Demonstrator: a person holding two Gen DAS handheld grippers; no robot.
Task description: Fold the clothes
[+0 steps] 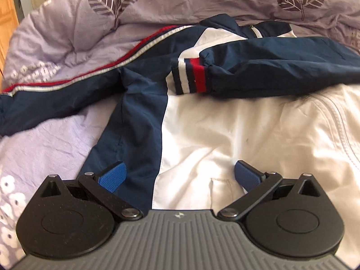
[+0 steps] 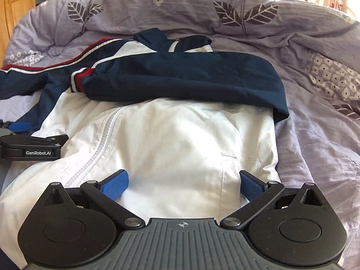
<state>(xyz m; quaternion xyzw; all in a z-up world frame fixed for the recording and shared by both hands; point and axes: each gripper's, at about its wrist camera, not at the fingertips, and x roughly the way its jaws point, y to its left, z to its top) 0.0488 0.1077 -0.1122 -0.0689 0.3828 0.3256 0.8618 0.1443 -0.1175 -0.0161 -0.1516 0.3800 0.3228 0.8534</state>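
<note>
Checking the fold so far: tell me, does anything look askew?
Yes. One sleeve is folded across the jacket, but the other sleeve lies stretched out sideways on the bedding, unfolded.

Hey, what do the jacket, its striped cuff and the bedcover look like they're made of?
Jacket: thin woven shell, probably nylon or polyester; slight sheen, crisp creases. Striped cuff: ribbed knit, fuzzy matte surface. Bedcover: likely printed cotton; matte, finely crinkled.

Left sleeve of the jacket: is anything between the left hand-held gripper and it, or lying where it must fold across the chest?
Nothing blocks the open left hand-held gripper from the spread left sleeve. But the right sleeve already lies folded across the jacket chest, so the left sleeve would land on it.
</note>
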